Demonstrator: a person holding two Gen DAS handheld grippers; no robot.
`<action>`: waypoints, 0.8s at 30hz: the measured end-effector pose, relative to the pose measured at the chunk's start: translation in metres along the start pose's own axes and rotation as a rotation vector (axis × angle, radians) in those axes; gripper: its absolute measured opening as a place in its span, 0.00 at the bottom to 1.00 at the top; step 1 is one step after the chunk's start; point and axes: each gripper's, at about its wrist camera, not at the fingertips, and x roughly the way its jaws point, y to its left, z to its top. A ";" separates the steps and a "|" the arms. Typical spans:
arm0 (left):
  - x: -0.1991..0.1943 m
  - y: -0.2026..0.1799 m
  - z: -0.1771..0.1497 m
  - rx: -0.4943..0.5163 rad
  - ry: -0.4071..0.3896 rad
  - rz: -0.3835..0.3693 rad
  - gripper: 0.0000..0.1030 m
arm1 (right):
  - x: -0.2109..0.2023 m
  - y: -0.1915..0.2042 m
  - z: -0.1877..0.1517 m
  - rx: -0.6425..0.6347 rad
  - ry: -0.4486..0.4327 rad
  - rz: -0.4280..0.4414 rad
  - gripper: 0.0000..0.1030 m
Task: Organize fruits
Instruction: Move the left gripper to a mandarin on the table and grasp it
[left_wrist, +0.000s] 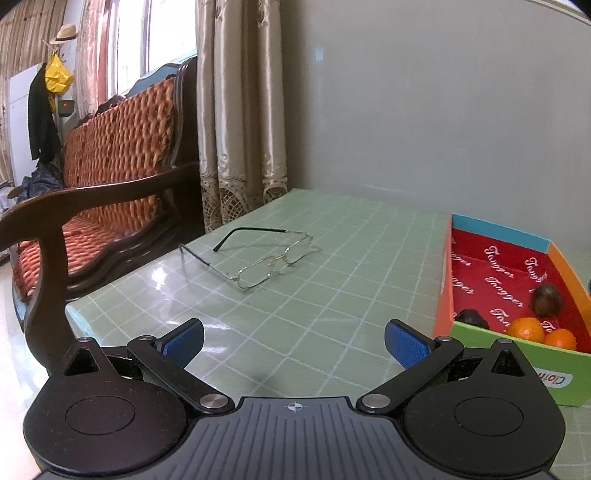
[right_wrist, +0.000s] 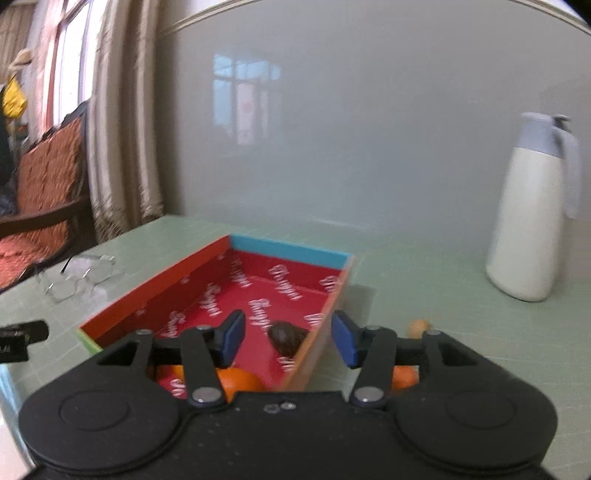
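Fruit sits in our shallow cardboard box (left_wrist: 517, 334), red-lined with white lettering: two oranges (left_wrist: 527, 329) touching at its near green wall, a dark round fruit (left_wrist: 472, 317) just beside them to the left, another dark fruit (left_wrist: 546, 300) farther in by the orange side wall. Our left gripper (left_wrist: 293, 341) hangs over the green checked table (left_wrist: 332, 280) beside the box's left wall, blue pads spread wide, nothing between them. Our right gripper (right_wrist: 288, 338) hovers over the box's near right corner, jaws moderately apart and empty; one finger is above the red floor, the other outside the wall. Below it we see an orange (right_wrist: 240, 380) inside the box and a dark fruit (right_wrist: 286, 338) against the right wall. Outside that wall, an orange fruit (right_wrist: 404, 376) shows partly under the gripper, and a small blurred orange thing (right_wrist: 417, 326) lies just beyond. Farther left, spectacles (left_wrist: 264, 258) lie open on the table. Toward the far right edge stands a white jug (right_wrist: 532, 210), upright, near the grey wall (left_wrist: 424, 110).
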 end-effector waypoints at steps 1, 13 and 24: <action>-0.001 -0.002 0.000 0.004 -0.003 -0.007 1.00 | -0.002 -0.007 0.001 0.013 -0.005 -0.010 0.55; -0.021 -0.071 0.004 0.060 -0.056 -0.137 1.00 | -0.045 -0.093 -0.002 0.099 -0.043 -0.174 0.60; -0.047 -0.159 0.001 0.188 -0.088 -0.261 1.00 | -0.079 -0.156 -0.015 0.149 -0.045 -0.279 0.63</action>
